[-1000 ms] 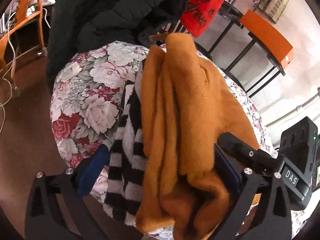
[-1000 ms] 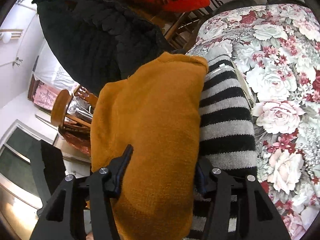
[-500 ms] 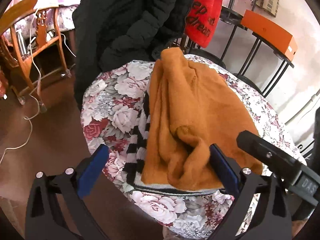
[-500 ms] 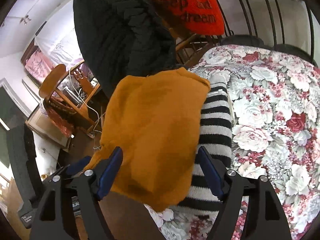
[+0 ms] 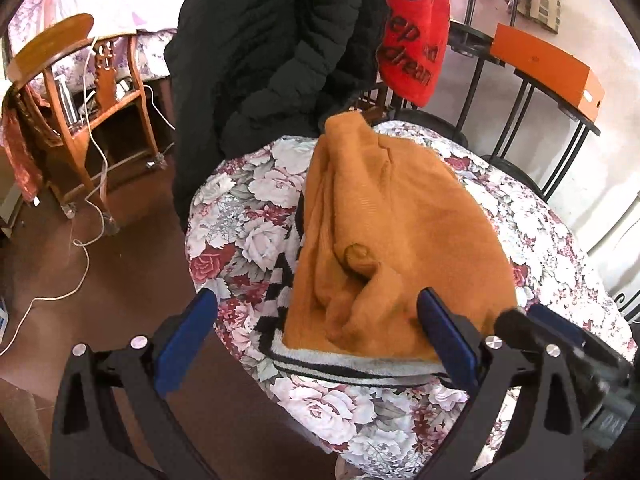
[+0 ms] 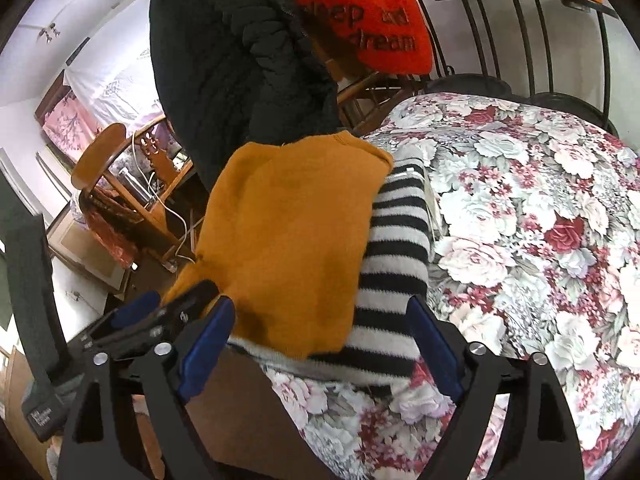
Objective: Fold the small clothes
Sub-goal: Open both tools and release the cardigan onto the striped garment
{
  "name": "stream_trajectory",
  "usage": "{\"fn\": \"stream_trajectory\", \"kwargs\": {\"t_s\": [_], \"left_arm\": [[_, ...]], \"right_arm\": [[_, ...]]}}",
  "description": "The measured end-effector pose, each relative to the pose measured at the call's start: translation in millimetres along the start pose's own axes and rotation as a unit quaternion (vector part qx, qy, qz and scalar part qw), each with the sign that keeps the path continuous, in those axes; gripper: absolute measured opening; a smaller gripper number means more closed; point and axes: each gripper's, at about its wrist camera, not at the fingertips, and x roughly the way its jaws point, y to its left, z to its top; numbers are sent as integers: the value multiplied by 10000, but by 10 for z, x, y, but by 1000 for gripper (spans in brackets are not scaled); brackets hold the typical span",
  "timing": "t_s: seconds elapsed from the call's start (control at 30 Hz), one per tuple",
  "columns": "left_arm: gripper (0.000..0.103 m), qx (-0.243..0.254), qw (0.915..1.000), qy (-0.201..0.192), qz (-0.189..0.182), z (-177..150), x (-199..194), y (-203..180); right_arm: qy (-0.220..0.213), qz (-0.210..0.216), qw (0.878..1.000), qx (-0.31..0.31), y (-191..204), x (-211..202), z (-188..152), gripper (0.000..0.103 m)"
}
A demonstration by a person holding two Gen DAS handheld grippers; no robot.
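Observation:
A folded mustard-orange knit garment [image 5: 400,240] lies on top of a black-and-white striped garment [image 5: 352,364] near the edge of a round table with a floral cloth [image 5: 248,216]. My left gripper [image 5: 316,336] is open and empty, just short of the stack's near edge. My right gripper [image 6: 320,340] is open and empty, its blue pads [image 6: 206,344] on either side of the stack's near end without touching it. In the right wrist view the orange garment [image 6: 288,248] covers the left part of the striped one [image 6: 392,264]. Each gripper shows in the other's view.
A black padded coat [image 5: 272,52] and a red cloth with lettering [image 5: 412,40] hang behind the table. A wooden chair [image 5: 80,112] with cables stands at left, and a black metal chair with an orange box [image 5: 548,68] at right. The brown floor lies below the table edge.
Both grippers let go of the orange garment and drew back from the stack. The garment now lies flat on the striped one.

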Motion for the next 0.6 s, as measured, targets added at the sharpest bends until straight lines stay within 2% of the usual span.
{"fn": "stream_trajectory", "kwargs": {"t_s": [0.27, 0.43, 0.6], "left_arm": [[98, -183, 9996, -137, 168, -104, -174, -51], [98, -185, 9997, -104, -116, -116, -249, -152], [98, -219, 9996, 1, -155, -163, -242, -257]], "right_arm": [[-198, -192, 9993, -263, -2, -385, -177, 94], [-393, -184, 9987, -274, -43, -617, -302, 95], [-423, -172, 9986, -275, -108, -736, -400, 96]]}}
